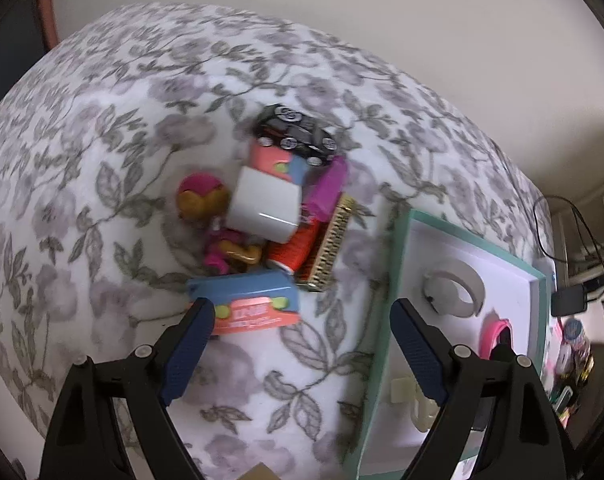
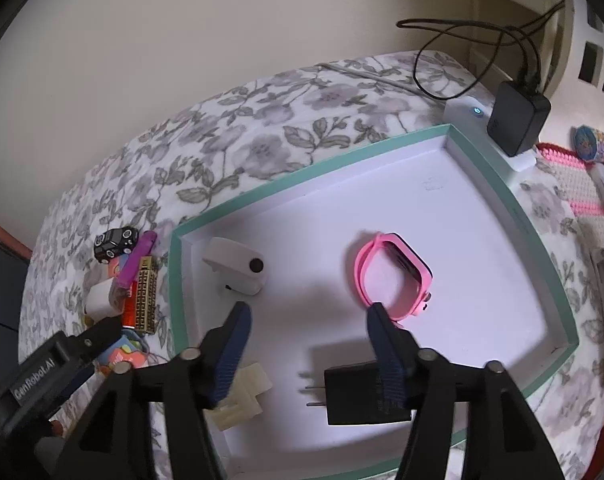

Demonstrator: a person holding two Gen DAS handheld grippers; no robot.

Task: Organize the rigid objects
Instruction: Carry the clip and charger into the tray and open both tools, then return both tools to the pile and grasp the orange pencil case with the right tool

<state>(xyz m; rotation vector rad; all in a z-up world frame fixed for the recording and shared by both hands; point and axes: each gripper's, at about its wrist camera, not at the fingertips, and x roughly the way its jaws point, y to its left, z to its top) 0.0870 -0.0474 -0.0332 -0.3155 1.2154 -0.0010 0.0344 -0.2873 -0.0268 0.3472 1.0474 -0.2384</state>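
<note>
A pile of small objects lies on the floral cloth: a black toy car, a white cube, a purple piece, a red spool, a gold comb-like piece, a pink-and-gold figurine and a blue-and-pink case. My left gripper is open, just in front of the case. A teal-rimmed white box holds a pink watch, a white holder, a black plug and a cream piece. My right gripper is open above the box floor.
A black adapter with cables sits on a white device behind the box. A pink knitted mat with small items lies at the right. The wall stands close behind the bed. The left gripper also shows in the right wrist view.
</note>
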